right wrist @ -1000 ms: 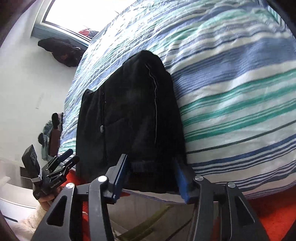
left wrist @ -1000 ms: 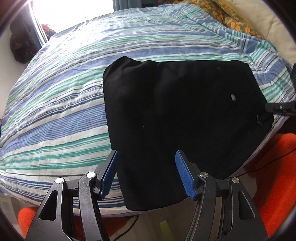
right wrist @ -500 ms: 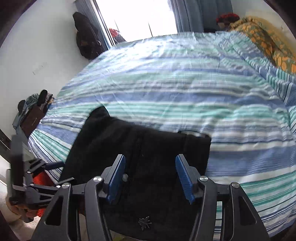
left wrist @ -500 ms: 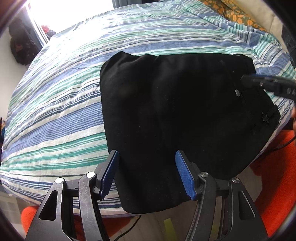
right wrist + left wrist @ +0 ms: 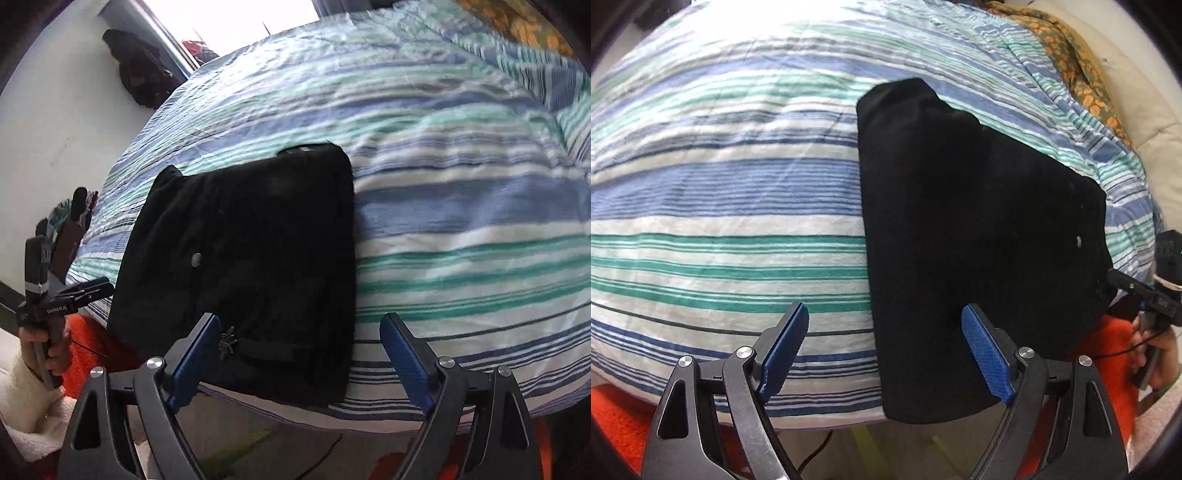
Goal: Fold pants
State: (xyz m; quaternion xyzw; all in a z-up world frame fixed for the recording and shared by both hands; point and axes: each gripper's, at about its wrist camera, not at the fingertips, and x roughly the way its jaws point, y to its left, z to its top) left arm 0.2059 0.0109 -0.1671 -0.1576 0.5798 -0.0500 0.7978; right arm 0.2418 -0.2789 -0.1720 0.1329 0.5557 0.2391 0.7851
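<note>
The black pants [image 5: 975, 236] lie folded into a thick rectangle at the near edge of the striped bed, one end hanging slightly over the edge. They also show in the right wrist view [image 5: 251, 258], with a small button and a drawstring knot near the front. My left gripper [image 5: 882, 350] is open and empty, held off the bed edge at the pants' left corner. My right gripper [image 5: 299, 354] is open and empty, just in front of the pants' near edge. Each gripper shows in the other's view, the right gripper [image 5: 1145, 295] at the far right, the left gripper [image 5: 70, 295] at the far left.
The bed has a blue, green and white striped cover [image 5: 720, 221]. An orange floral cloth [image 5: 1078, 70] lies at the far right corner. An orange rug [image 5: 1115, 354] lies on the floor below the bed edge. Dark clothes [image 5: 140, 77] hang by the window.
Both grippers have pulled back from the pants toward the bed edge. The left view has swung left, so the pants now sit right of centre. The pants lie still.
</note>
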